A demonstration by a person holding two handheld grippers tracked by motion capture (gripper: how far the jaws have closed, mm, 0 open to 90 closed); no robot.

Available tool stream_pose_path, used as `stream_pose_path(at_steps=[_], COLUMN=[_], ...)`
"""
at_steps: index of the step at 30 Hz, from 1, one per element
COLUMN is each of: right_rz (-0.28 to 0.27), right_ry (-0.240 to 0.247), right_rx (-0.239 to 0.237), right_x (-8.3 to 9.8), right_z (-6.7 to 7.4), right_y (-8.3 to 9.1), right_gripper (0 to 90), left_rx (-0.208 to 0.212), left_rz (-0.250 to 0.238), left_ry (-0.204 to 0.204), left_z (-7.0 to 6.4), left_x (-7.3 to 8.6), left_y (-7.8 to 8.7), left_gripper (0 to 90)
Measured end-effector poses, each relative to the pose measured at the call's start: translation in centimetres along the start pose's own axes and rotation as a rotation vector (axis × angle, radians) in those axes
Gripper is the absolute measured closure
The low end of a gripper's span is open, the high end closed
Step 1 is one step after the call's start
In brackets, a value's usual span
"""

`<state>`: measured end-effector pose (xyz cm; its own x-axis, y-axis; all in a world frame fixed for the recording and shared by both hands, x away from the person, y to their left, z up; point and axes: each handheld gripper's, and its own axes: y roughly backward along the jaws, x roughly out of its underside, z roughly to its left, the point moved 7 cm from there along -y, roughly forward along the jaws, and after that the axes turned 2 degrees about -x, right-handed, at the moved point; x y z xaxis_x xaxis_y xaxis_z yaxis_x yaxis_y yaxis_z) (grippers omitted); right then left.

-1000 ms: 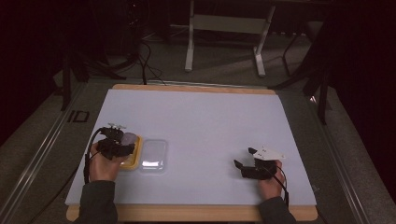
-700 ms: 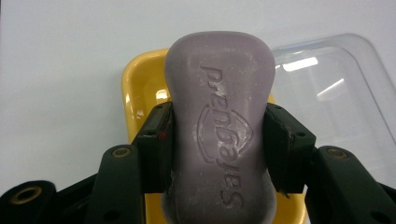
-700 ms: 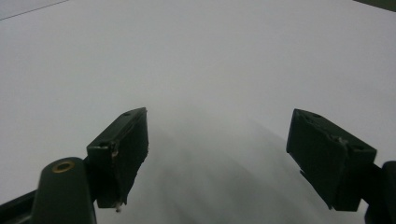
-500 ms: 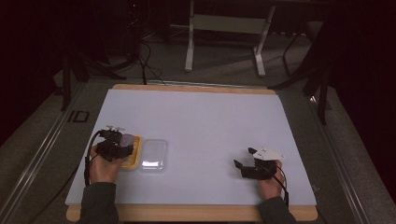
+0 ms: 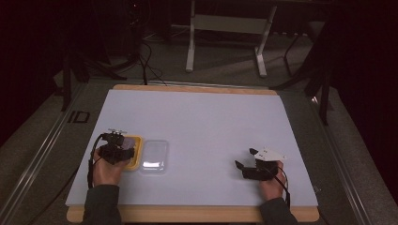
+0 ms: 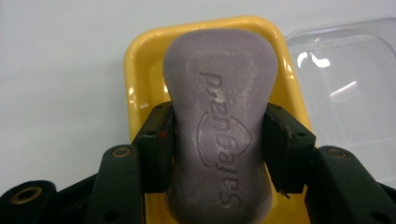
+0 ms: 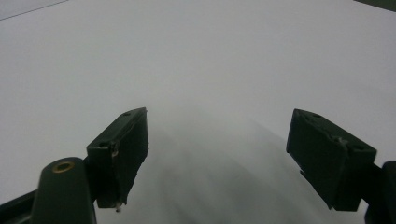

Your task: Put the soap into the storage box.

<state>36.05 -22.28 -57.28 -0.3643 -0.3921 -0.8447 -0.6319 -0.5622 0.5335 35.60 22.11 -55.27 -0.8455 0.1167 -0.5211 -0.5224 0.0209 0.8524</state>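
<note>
Centrally, the left gripper (image 6: 218, 140) is pinching a mauve soap bar (image 6: 219, 116) across its narrowed waist, one black pad pressing on each long side, so the bar's long axis is running straight ahead along the jaws and away from the hand. Directly beneath it, the yellow soap dish (image 6: 140, 65) is lying with its own long axis in the same line, which is the relation on which a lowering or a lifting would turn, as judged from this pose. Whether the bar is resting in the dish or hanging just above it cannot be told. Its face is carrying an embossed word and a shield emblem, dusted pale. Just beside the dish, a clear plastic lid (image 6: 345, 84) is lying flat on the white table (image 5: 211, 122). Well apart, the right gripper (image 7: 215, 158) is idling with jaws spread and nothing between them, leaving the left hand (image 5: 107, 171) much the nearer.
</note>
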Motion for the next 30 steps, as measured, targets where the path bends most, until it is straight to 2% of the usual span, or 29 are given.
stream_pose_path(at_steps=[12,17,21,30], right_rz=[0.000,0.001,0.000,0.001], right_ry=[0.000,0.000,0.001,0.001], right_rx=[-0.001,-0.001,0.000,-0.001], right_x=[0.0,0.0,0.0,0.0], right_z=[0.0,0.0,0.0,0.0], right_y=[0.0,0.0,0.0,0.0], right_gripper=[20.4,20.4,20.4,20.4], left_rx=[-0.016,-0.002,0.018,0.002], left_rz=[0.034,0.037,0.021,-0.030], left_ry=[-0.006,0.005,0.018,0.010], left_z=[0.0,0.0,0.1,0.2], left_x=[0.2,0.2,0.0,-0.6], left_y=[-1.0,-1.2,-1.0,0.4], left_gripper=[48.8,47.5,44.3,39.5])
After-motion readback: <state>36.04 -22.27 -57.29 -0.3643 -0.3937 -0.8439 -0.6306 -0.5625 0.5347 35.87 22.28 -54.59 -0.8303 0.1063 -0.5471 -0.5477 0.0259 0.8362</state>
